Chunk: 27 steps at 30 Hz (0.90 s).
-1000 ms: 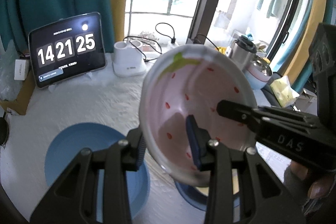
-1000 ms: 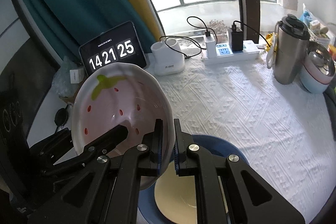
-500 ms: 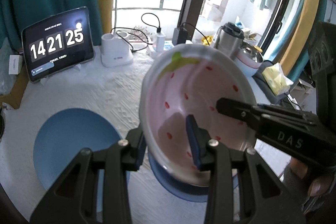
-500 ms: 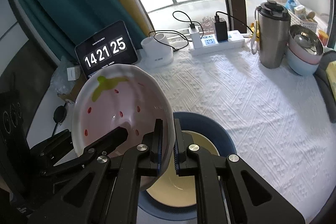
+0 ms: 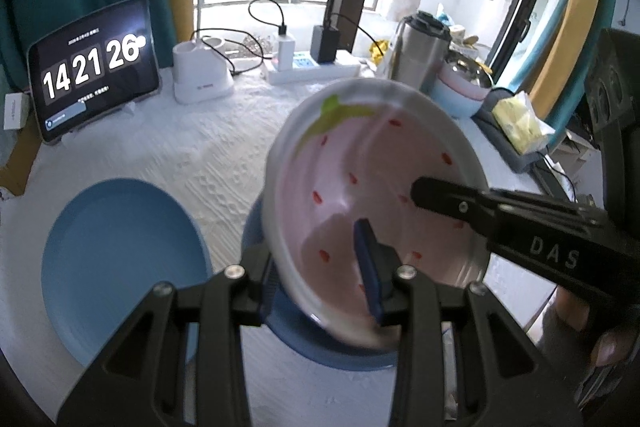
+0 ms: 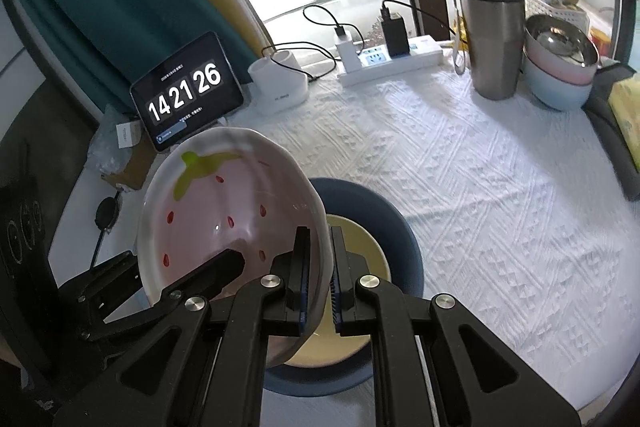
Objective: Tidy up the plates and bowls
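Note:
A pink strawberry-pattern bowl [image 5: 372,195] is held tilted in the air by both grippers. My left gripper [image 5: 316,287] is shut on its near rim. My right gripper [image 6: 318,275] is shut on the opposite rim of the bowl [image 6: 224,215]. Below it stands a dark blue bowl [image 6: 384,223] holding a cream plate [image 6: 360,247]; only its edge shows in the left wrist view [image 5: 320,351]. A light blue plate [image 5: 120,267] lies on the white cloth to the left.
At the back stand a tablet clock [image 6: 186,93], a white lamp base [image 6: 282,81], a power strip [image 6: 392,61], a steel tumbler [image 6: 492,39] and stacked bowls [image 6: 560,67]. A yellow pack [image 5: 518,119] lies at the right edge.
Both grippers have carried the strawberry bowl back and up from the table's rear, over the dark blue bowl. More of the table now shows. The grips have not changed.

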Available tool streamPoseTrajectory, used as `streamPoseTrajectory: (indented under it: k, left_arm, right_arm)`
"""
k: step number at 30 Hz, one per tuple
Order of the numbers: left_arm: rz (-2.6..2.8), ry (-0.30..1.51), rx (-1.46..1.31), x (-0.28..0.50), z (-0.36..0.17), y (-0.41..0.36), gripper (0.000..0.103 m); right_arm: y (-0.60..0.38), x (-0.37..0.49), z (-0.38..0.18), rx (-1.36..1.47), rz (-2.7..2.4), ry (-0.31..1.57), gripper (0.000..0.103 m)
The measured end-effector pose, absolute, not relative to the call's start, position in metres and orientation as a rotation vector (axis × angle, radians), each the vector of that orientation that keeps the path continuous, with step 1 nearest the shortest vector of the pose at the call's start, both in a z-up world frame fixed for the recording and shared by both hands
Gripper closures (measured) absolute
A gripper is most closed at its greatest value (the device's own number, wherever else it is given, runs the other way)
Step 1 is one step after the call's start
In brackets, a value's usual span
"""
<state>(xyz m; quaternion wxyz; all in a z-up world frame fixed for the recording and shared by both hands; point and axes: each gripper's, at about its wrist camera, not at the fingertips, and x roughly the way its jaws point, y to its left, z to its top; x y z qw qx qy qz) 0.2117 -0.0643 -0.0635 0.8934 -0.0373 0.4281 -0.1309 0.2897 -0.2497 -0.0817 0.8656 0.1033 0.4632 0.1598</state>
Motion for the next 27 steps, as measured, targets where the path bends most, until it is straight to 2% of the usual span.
streamPoseTrajectory:
  k: [27]
  left_arm:
    - [-0.274, 0.952, -0.014, 0.204, -0.095, -0.084, 0.067]
  right_arm:
    - [-0.263, 0.287, -0.107, 0.239, 0.307, 1.022, 0.093]
